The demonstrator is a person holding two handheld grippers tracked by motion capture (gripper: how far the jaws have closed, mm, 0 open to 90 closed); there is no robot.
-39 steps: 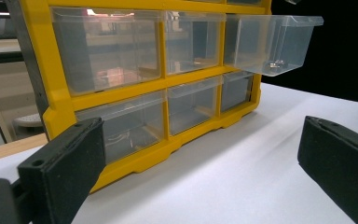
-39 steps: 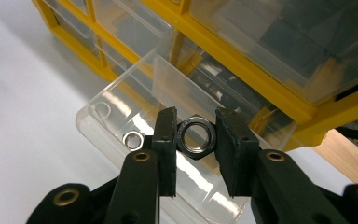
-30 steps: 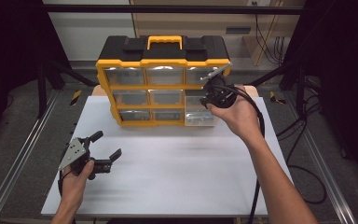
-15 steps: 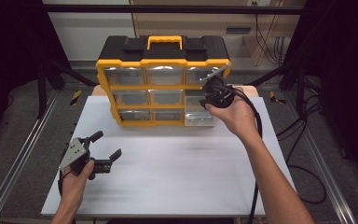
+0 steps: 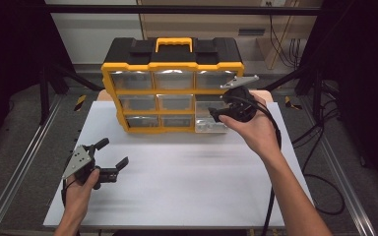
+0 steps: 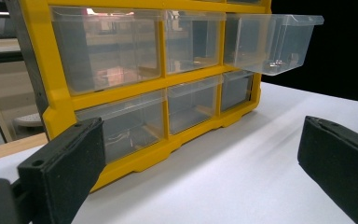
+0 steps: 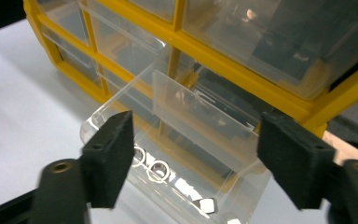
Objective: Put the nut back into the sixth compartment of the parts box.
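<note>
A yellow and black organiser [image 5: 172, 64] with clear drawers stands at the back of the white table [image 5: 187, 187]. Its middle right drawer [image 5: 207, 120] is pulled out, and in the right gripper view small metal nuts [image 7: 158, 169] lie inside this drawer [image 7: 186, 140]. My right gripper [image 5: 216, 112] hovers at the drawer's front. Its jaws have just been opening, and the drawer's front stands between the pads [image 7: 109, 158] untouched. My left gripper [image 5: 112, 153] rests open over the table at the left with nothing in it. The left gripper view has the same drawer [image 6: 270, 42] jutting out.
The other drawers [image 5: 174, 101] sit pushed in. Metal rails [image 5: 24, 162] run along both sides of the table, and cables [image 5: 325, 191] trail on the floor at the right. Bare white tabletop lies between the two hands.
The right gripper's jaws have spread apart off the drawer's front, and that hand has shifted slightly toward me. The left hand has stayed put.
</note>
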